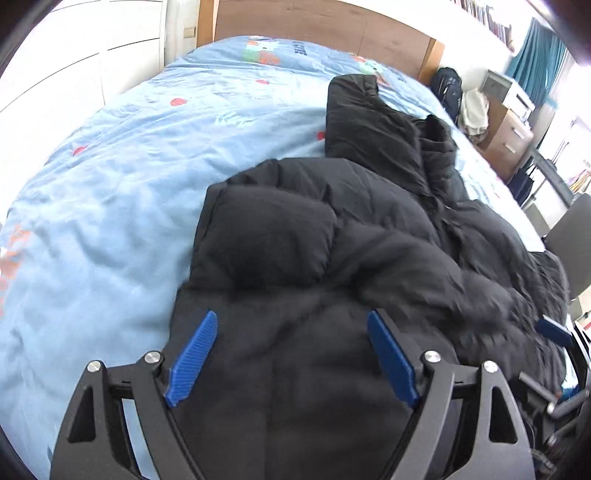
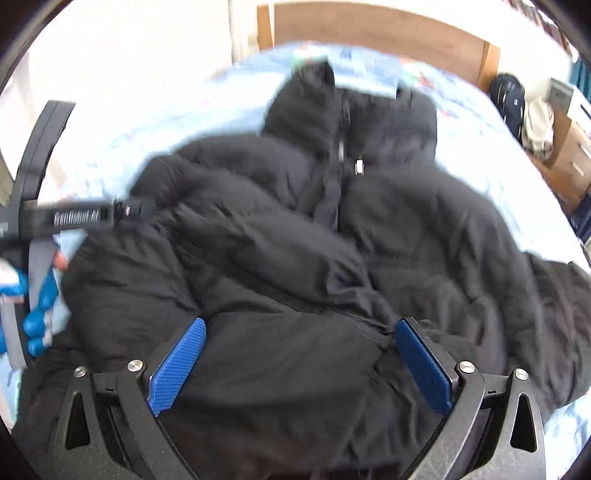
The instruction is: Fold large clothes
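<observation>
A black puffer jacket [image 1: 332, 240] lies front up on a light blue bed cover [image 1: 129, 166]. In the right wrist view the jacket [image 2: 424, 221] has its collar at the far end, its zipper [image 2: 340, 147] down the middle, and one sleeve [image 2: 280, 243] folded across the chest. My left gripper [image 1: 291, 317] stands open over the jacket's left lower part, with puffy fabric below the blue pads [image 1: 195, 354]. My right gripper [image 2: 301, 323] is open over the jacket's near hem. The left gripper's body [image 2: 37, 218] and a blue-gloved hand [image 2: 37, 295] show at the left edge.
A wooden headboard [image 1: 314, 22] closes the far end of the bed. A dark backpack [image 1: 448, 88], a wooden drawer unit [image 1: 509, 140] and a teal curtain [image 1: 535, 62] stand to the right. White wardrobe doors [image 1: 74, 62] line the left. Bare bed cover [image 2: 524, 192] lies around the jacket.
</observation>
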{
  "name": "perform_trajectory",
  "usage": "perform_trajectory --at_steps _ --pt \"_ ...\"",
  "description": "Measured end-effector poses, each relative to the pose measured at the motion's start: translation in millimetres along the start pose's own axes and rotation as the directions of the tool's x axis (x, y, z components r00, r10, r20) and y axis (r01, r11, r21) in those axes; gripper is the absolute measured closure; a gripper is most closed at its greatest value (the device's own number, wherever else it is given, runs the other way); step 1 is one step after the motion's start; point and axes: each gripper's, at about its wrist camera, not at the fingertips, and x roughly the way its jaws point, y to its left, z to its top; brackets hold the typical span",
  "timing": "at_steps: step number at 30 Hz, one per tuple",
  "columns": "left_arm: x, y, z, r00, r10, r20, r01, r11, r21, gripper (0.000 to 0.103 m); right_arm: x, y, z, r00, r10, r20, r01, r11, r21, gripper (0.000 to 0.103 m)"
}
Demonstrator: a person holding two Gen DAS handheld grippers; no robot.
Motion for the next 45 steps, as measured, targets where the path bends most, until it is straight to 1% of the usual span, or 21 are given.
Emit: perform_trajectory --at_steps 1,2,4,5,6,8,13,16,18,20,23,26,27,29,31,34,36,39,40,42,45 --pt "-0.7 -0.8 -7.4 1.0 0.001 -0.009 -0.001 1.0 0.008 0.019 -3.7 3.9 -3.5 1.0 0.02 0.001 -0.02 1.0 -0.007 0.002" --pt "1.8 -3.8 -17.5 1.0 0.015 -0.025 -0.014 1.0 0.028 0.019 -1.4 7.9 -7.6 1.0 0.021 -0.011 -0.021 1.0 -0.018 0.002" --pt "16.9 -7.4 -37.3 0.997 0.051 -0.059 -0.048 0.998 0.052 0.019 15.0 9.1 -23.9 0.997 -0.005 -0.075 0.003 1.0 -0.031 0.002" --pt "20.1 -7.8 -41.9 0.997 0.05 -0.053 -0.048 0.998 0.047 0.018 22.4 4.7 -32.1 0.995 0.003 -0.102 -0.004 1.0 -0.015 0.002" --pt "22.2 -7.6 -44.3 0.998 0.053 -0.044 -0.051 0.998 0.041 0.017 27.4 -0.8 -38.8 0.992 0.015 -0.122 -0.014 1.0 0.011 0.002" --pt "24.9 -7.3 -43.7 0.997 0.069 -0.047 -0.067 0.997 0.031 0.015 28.2 -5.1 -41.8 0.991 0.015 -0.13 -0.011 1.0 0.028 0.002" --pt "21.7 -11.4 -42.8 0.991 0.097 -0.087 -0.093 0.994 0.055 0.015 25.9 -2.3 -43.0 0.988 -0.021 -0.15 0.021 1.0 -0.001 0.002" --pt "5.1 -10.3 -49.5 0.989 0.113 -0.099 -0.107 0.992 0.063 0.015 18.2 -10.1 -48.7 0.988 -0.022 -0.155 0.024 1.0 0.009 0.002" --pt "-7.0 -10.1 -52.5 0.988 0.123 -0.089 -0.118 0.992 0.053 0.015 6.1 -16.9 -53.9 0.987 -0.03 -0.156 0.034 0.999 0.02 0.002" --pt "-24.5 -9.8 -54.9 0.989 0.132 -0.07 -0.13 0.991 0.03 0.015 -8.1 -23.5 -53.2 0.989 -0.026 -0.148 0.031 0.999 0.035 0.002" --pt "-53.7 -11.9 -63.1 0.989 0.144 -0.03 -0.144 0.99 -0.005 0.015 -37.9 -33.6 -61.5 0.993 -0.008 -0.121 0.016 0.998 0.061 0.002" --pt "-85.0 -14.2 -78.2 0.991 0.132 0.001 -0.132 0.99 -0.054 0.015 -63.9 -48.6 -73.7 0.995 0.009 -0.097 -0.001 0.996 0.086 0.002" --pt "-93.9 -15.6 -84.1 0.993 0.12 0.006 -0.119 0.99 -0.073 0.015 -68.4 -54.5 -77.1 0.996 0.016 -0.091 -0.007 0.995 0.103 0.002" --pt "-112.7 -17.7 -100.1 0.995 0.099 0.008 -0.097 0.99 -0.107 0.015 -83.0 -80.3 -90.6 0.997 0.018 -0.077 -0.006 0.987 0.159 0.002" --pt "-129.7 -20.1 -116.2 0.995 0.098 0.003 -0.097 0.988 -0.117 0.015 -89.5 -109.3 -98.1 0.998 0.017 -0.059 -0.004 0.976 0.219 0.002" --pt "-150.5 -26.7 -132.7 0.994 0.107 0.014 -0.104 0.987 -0.125 0.015 -104.1 -163.6 -116.1 0.999 -0.009 -0.035 0.02 0.948 0.317 0.002" --pt "-159.3 -31.4 -136.7 0.993 0.112 0.027 -0.107 0.984 -0.144 0.015 -108.7 -202.1 -126.8 0.999 -0.024 -0.027 0.033 0.919 0.393 0.002" --pt "-167.3 -37.1 -142.5 0.994 0.105 0.039 -0.096 0.979 -0.182 0.015 -113.0 -263.4 -144.1 0.999 -0.032 -0.004 0.029 0.849 0.528 0.002" --pt "-167.7 -38.7 -143.5 0.994 0.106 0.039 -0.097 0.978 -0.185 0.015 -113.2 -285.8 -150.7 0.999 -0.038 0.007 0.027 0.817 0.576 0.002" --pt "-164.2 -43.3 -142.1 0.993 0.11 0.039 -0.101 0.977 -0.187 0.015 -112.0 -317.8 -159.1 0.999 -0.047 0.018 0.024 0.763 0.646 0.002" --pt "-152.5 -48.5 -135.8 0.996 0.086 0.035 -0.077 0.975 -0.206 0.015 -108.8 -368.8 -175.9 0.997 -0.052 0.056 -0.008 0.662 0.75 0.002"
